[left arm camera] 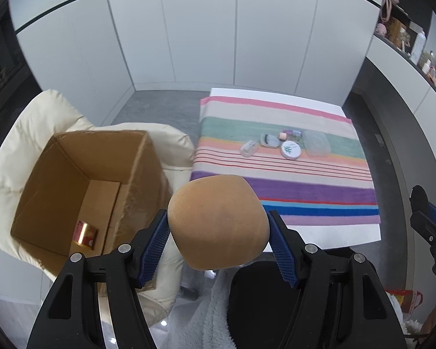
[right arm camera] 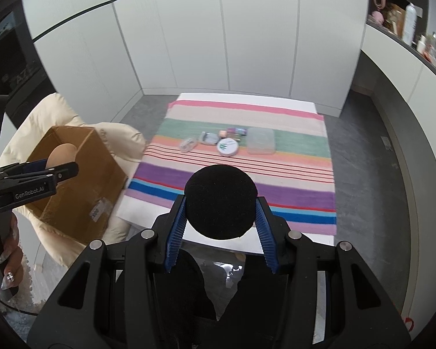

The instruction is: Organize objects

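Writing: "GenRobot.AI" in white on the side of the left gripper (right arm camera: 43, 171); the label on the cardboard box (right arm camera: 72, 180) is too blurred to read.
Left gripper (left arm camera: 218, 232): jaws closed on a tan makeup sponge (left arm camera: 218, 222), blue pads pressing its two sides; it is held in the air just right of the box's open top.
Sponge axis: egg-shaped, long axis running away from the camera and slightly up.
Right gripper (right arm camera: 221, 212): jaws closed on a black round sponge (right arm camera: 221, 202), held above the near edge of the tabletop (right arm camera: 218, 240).
Box (left arm camera: 81, 186): open, sitting on a cream padded jacket (left arm camera: 29, 133) left of the tabletop; a gold-and-red tin (left arm camera: 85, 234) lies at its bottom.
Striped cloth (right arm camera: 247, 174): covers the tabletop.
Mid-cloth cluster: round white tin with a green leaf print (right arm camera: 227, 147), clear lidded case (right arm camera: 261, 141), small bottles (right arm camera: 234, 132), eyelash case (right arm camera: 208, 138), small clear packet (right arm camera: 188, 144), lying near each other.
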Demonstrator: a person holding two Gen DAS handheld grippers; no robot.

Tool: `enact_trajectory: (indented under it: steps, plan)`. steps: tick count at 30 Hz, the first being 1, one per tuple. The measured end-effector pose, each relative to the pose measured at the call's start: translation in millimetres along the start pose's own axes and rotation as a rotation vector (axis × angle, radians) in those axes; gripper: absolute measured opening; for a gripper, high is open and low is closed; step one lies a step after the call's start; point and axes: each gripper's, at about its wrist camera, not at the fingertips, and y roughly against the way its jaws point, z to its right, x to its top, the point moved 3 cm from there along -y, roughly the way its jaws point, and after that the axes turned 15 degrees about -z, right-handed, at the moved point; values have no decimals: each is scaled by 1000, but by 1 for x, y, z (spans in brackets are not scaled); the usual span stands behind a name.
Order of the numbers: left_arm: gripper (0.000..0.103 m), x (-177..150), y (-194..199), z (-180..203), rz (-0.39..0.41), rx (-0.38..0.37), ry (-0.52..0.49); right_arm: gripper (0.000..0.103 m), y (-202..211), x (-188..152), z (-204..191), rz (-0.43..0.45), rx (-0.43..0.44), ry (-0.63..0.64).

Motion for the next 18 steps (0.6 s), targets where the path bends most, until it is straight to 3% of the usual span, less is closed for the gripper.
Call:
enact_trajectory:
  steps: [18]
  plan:
    - [69,-53,-3,-135,-35,77,241,49,-31,10,-126,-40,114,234]
